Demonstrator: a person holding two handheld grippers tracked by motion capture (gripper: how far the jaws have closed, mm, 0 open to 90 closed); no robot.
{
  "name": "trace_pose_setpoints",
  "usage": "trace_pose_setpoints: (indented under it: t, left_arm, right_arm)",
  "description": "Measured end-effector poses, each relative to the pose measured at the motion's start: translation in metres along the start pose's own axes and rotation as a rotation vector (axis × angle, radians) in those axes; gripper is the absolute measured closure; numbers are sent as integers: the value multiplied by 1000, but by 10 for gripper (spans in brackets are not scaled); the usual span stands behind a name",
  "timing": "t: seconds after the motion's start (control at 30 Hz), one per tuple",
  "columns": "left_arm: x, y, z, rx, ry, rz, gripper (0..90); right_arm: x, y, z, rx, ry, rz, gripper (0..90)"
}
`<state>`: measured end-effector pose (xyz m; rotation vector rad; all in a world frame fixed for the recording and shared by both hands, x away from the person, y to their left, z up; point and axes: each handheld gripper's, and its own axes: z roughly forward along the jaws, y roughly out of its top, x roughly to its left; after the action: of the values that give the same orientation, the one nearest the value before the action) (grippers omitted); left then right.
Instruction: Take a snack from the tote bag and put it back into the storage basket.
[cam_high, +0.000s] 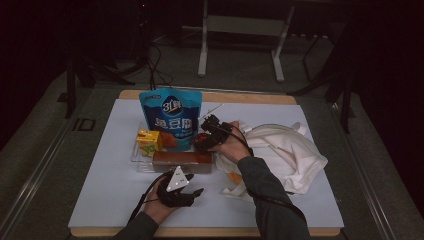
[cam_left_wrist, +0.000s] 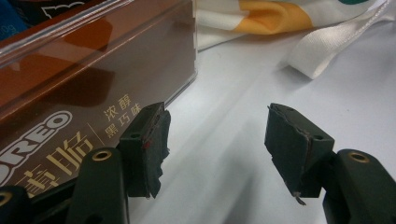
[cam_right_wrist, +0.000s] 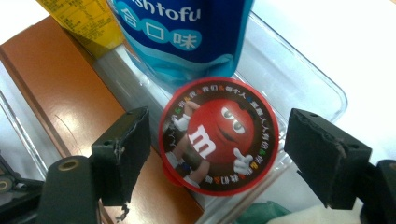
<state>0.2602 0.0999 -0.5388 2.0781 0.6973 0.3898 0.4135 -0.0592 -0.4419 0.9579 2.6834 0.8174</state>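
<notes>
A: Location of the M&M's tub (cam_right_wrist: 218, 135)?

B: Standing in the clear tray (cam_right_wrist: 322, 88), just in front of the blue snack pouch (cam_right_wrist: 187, 32) and beside the brown Oreo box (cam_right_wrist: 70, 102) — between the jaws of the right gripper (cam_right_wrist: 217, 154), which are spread and clear of its lid.

A: Left gripper (cam_left_wrist: 215, 144)?

B: Jaws spread, nothing between them — low over the white table mat (cam_left_wrist: 233, 107), one jaw at the Oreo box's corner. A cloth bag (cam_high: 285, 150) lies to the right.

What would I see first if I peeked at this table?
A tall blue snack pouch stands in a clear tray at the table's middle. Just right of it, the right gripper hovers open around a red M&M's lid, beside a crumpled white cloth bag.
</notes>
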Motion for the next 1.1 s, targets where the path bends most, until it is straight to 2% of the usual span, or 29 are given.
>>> trace_pose_setpoints:
  t: [0.2,0.43,1.1]
  left_arm:
    - [0,0,0,1,-1,-2,391]
    - [0,0,0,0,0,-2,391]
    - [0,0,0,0,0,-4,391]
  right_arm:
    - [-3,-1,-8,-25,7,12,228]
    - [-3,0,-21,-43,5,-7,229]
    - [-4,-10,-41,-50,-7,-47,234]
